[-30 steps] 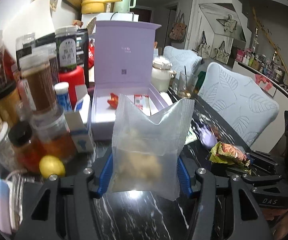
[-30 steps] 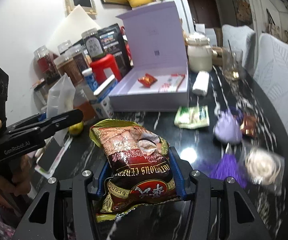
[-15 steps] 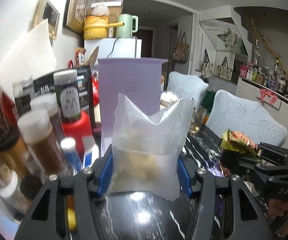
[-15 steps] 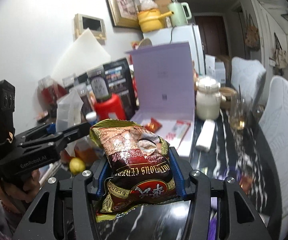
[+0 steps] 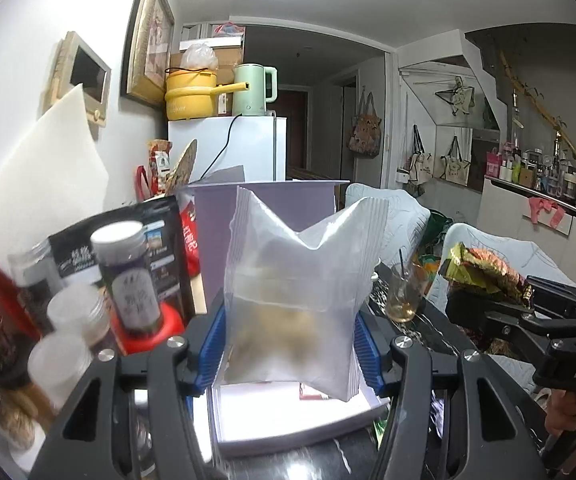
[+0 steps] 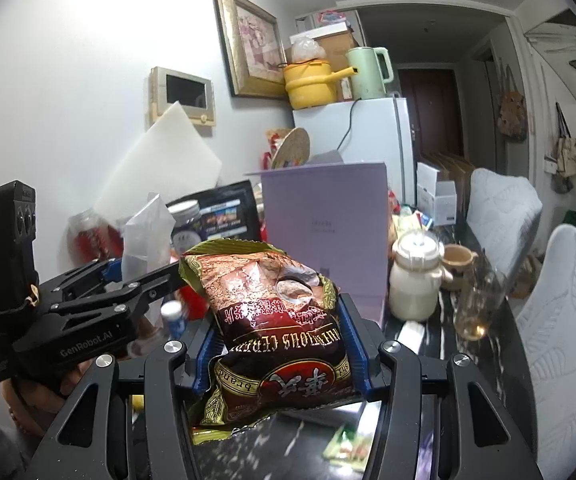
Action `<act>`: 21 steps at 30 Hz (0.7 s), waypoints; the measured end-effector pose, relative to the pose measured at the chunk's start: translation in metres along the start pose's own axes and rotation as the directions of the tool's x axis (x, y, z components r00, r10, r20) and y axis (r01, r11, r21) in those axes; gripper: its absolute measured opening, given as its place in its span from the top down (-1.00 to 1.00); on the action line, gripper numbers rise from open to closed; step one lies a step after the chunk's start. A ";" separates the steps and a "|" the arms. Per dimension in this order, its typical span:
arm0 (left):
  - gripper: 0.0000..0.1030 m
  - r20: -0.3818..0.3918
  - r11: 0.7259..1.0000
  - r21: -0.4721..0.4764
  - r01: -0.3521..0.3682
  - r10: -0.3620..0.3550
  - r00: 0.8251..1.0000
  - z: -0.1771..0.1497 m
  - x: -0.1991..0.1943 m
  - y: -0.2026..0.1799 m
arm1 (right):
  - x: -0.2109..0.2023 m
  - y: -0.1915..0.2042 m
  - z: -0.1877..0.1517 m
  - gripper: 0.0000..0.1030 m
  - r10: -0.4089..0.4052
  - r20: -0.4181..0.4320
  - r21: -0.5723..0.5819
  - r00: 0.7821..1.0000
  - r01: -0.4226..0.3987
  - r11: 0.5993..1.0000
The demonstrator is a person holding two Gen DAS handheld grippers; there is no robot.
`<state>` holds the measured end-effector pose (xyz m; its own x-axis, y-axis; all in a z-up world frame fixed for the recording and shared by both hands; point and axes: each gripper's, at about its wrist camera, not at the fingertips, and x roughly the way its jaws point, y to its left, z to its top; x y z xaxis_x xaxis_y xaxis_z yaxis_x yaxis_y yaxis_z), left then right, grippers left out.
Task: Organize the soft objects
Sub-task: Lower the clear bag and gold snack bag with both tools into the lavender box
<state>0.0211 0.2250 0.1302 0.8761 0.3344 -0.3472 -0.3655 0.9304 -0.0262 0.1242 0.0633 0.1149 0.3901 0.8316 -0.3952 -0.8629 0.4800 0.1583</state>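
My left gripper (image 5: 289, 344) is shut on a frosted clear pouch (image 5: 299, 292) with pale brown contents, held upright above the open lilac box (image 5: 288, 428). Its raised lid (image 5: 216, 240) stands behind the pouch. My right gripper (image 6: 282, 348) is shut on a red and gold snack packet (image 6: 276, 320), raised over the dark marble table (image 6: 288, 448). In the left wrist view the right gripper (image 5: 487, 312) shows at the right with that snack packet (image 5: 483, 272). The right wrist view has the left gripper (image 6: 112, 280) at the left, carrying the pouch (image 6: 144, 232).
Jars and bottles (image 5: 128, 280) crowd the left beside the box. A cream ceramic jar (image 6: 415, 276), a mug (image 6: 457, 256) and a glass of amber liquid (image 6: 475, 304) stand right of the box. White chairs (image 6: 559, 320) line the right. A green packet (image 6: 347, 444) lies on the table.
Both grippers have risen with their packets and tilted up. The table items have dropped low in view and the wall, fridge and ceiling now fill the top.
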 end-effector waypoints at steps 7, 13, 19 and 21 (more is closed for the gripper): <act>-0.09 0.011 1.000 -0.019 -0.024 0.024 1.000 0.016 0.036 0.012 | 0.029 -0.014 0.025 -0.02 -0.004 0.030 0.005 1.000 0.004 1.000; -0.09 -0.005 0.998 -0.035 -0.055 0.055 0.998 0.020 0.069 0.025 | 0.063 -0.029 0.036 -0.02 -0.018 0.027 0.031 0.999 0.017 0.999; -0.09 -0.056 0.997 -0.023 -0.072 0.071 0.996 0.009 0.096 0.028 | 0.093 -0.042 0.035 -0.02 -0.016 -0.001 0.059 1.000 0.016 0.998; -0.09 -0.073 0.997 -0.019 -0.075 0.074 0.995 0.005 0.103 0.029 | 0.103 -0.045 0.032 -0.02 -0.022 -0.017 0.060 1.000 0.023 0.998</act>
<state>0.1028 0.2874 0.0985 0.8214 0.3905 -0.4157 -0.4364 0.8996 -0.0174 0.2137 0.1362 0.0965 0.4038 0.8158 -0.4140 -0.8326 0.5152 0.2032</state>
